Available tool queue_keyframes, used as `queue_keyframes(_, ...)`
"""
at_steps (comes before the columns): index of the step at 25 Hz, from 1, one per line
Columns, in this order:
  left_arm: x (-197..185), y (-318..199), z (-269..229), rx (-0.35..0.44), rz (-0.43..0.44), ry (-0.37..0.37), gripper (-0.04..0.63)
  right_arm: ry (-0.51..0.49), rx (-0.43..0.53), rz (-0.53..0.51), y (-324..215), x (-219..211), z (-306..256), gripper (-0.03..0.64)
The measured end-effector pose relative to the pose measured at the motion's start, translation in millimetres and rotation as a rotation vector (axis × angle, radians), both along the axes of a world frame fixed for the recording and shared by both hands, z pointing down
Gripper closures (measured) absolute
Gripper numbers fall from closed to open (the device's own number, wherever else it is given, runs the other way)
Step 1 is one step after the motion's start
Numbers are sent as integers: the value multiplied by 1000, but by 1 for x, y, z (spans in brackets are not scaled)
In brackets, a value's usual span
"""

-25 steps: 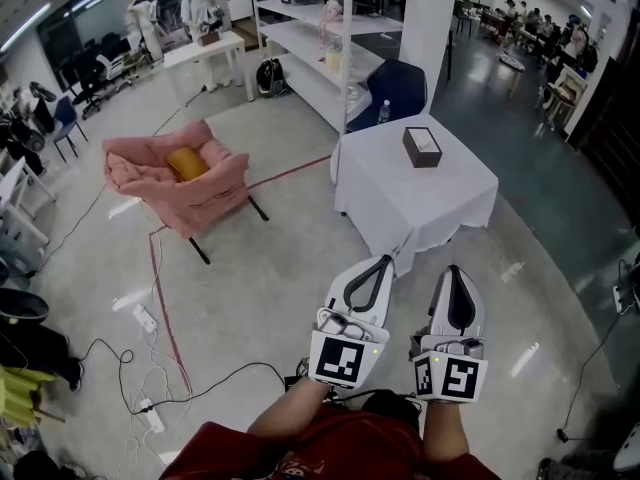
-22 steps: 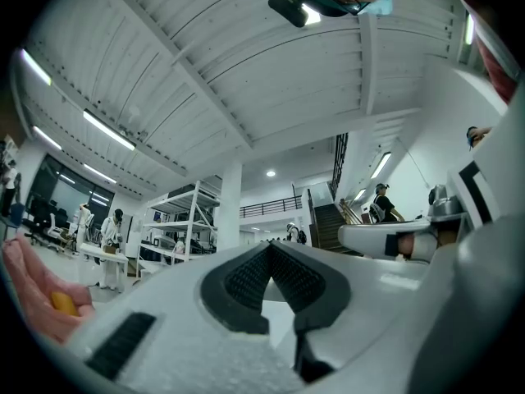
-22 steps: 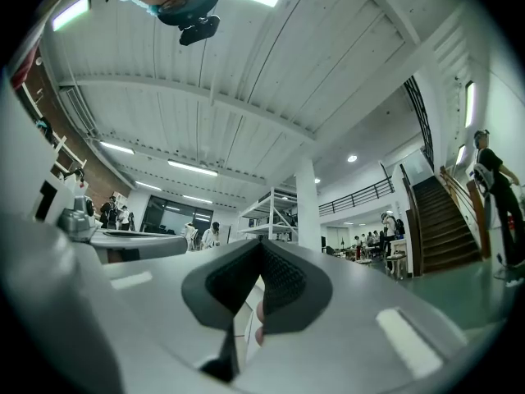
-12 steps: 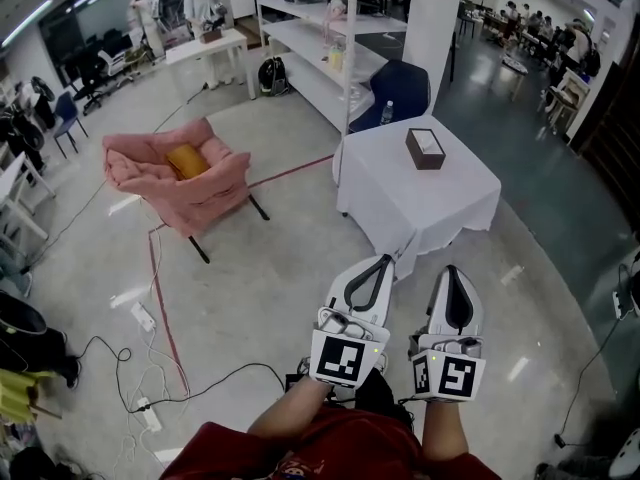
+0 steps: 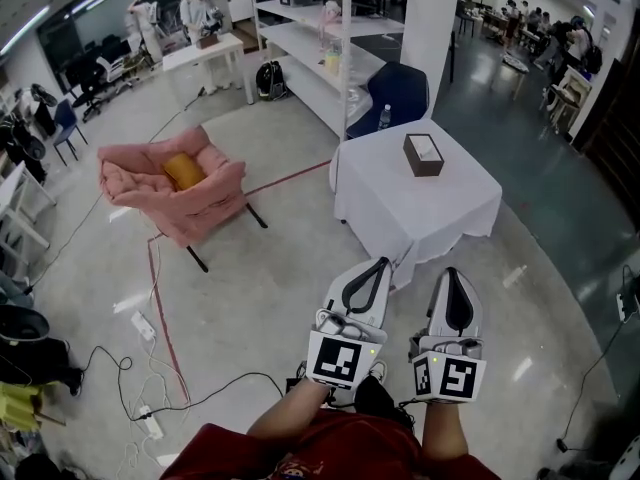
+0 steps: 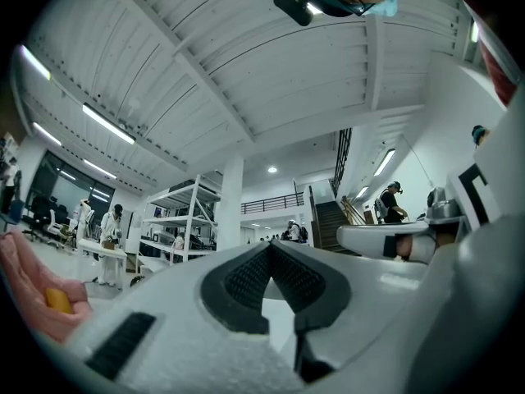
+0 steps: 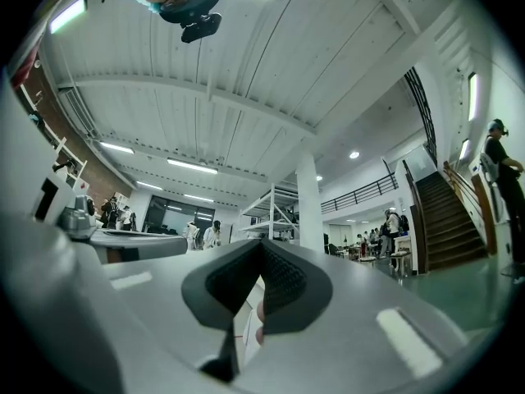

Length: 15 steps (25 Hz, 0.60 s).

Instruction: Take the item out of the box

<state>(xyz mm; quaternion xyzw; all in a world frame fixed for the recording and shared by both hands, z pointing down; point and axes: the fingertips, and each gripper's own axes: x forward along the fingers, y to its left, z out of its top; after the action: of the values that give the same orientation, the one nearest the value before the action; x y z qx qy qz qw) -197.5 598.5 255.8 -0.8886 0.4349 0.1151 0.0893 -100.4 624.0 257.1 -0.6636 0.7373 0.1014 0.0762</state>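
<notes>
Two white tools, my left gripper (image 5: 378, 264) and my right gripper (image 5: 455, 272), hang at my waist over the glossy grey floor (image 5: 270, 298), both with jaws pressed together on nothing. I judge I should first step up to the square desk under a white cloth (image 5: 440, 208), then spread one pair of jaws right above the small brown rectangular box (image 5: 423, 154) toward its far side, well apart from me now. Beyond stand a pink padded armchair (image 5: 175, 193) and white metal shelving (image 5: 320, 43) in an open hall.
</notes>
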Motion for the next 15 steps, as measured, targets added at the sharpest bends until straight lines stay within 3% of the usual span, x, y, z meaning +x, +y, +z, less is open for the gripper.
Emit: queue_keyframes(15, 75, -90, -9, -10, 9, -36, 594, -49, -11, 13, -90, 78, -5, 617)
